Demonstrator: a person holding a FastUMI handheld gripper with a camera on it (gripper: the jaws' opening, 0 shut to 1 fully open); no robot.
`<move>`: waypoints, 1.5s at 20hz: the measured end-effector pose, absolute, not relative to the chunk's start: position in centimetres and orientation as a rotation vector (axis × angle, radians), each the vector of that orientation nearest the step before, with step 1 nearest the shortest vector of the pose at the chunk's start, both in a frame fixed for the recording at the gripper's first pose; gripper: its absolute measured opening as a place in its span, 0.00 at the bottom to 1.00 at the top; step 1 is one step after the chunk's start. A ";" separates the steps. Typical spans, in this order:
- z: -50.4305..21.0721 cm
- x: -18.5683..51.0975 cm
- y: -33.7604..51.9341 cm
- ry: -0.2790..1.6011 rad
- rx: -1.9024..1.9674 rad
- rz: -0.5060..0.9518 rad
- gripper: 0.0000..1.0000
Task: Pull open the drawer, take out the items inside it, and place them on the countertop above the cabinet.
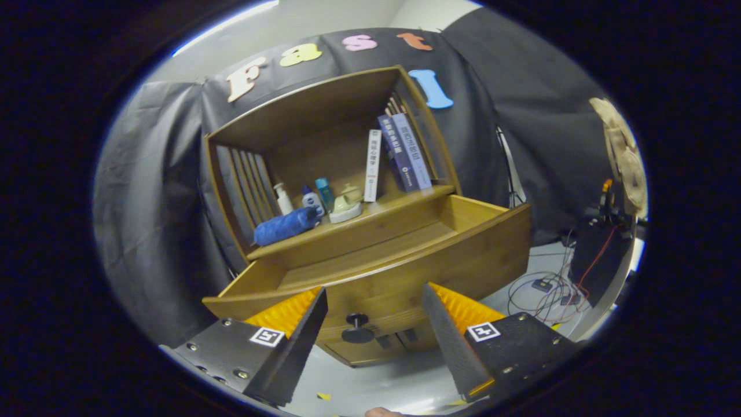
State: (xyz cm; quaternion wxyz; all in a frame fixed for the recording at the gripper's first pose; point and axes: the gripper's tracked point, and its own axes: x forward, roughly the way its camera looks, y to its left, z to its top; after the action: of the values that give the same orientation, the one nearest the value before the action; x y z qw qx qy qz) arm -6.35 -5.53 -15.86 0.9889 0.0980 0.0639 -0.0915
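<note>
Your hand-held gripper (pixel 373 330) is spread wide and holds nothing; its fingers straddle the round knob (pixel 357 328) on the drawer (pixel 405 272) front without touching it. The drawer is pulled out, and what shows of its floor is bare wood. Up on the counter (pixel 370 217) above lie a rolled blue cloth (pixel 285 226), small bottles (pixel 304 200) and a pale ceramic piece (pixel 345 208), beside leaning books (pixel 399 153). Judging by that, the emptying looks finished, so open jaws make sense here.
</note>
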 end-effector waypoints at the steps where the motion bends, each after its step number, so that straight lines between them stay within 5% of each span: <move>1: -16.2 -6.3 -5.2 0.131 0.157 -0.175 0.99; 11: -23.0 -5.5 0.1 0.256 -0.079 -0.065 0.99; 30: -26.9 -0.6 -3.4 0.331 -0.123 -0.180 0.97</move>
State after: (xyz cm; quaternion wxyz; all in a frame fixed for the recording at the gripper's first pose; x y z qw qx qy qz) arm -0.58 -3.38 -26.89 0.9804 -0.0611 0.1646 -0.0894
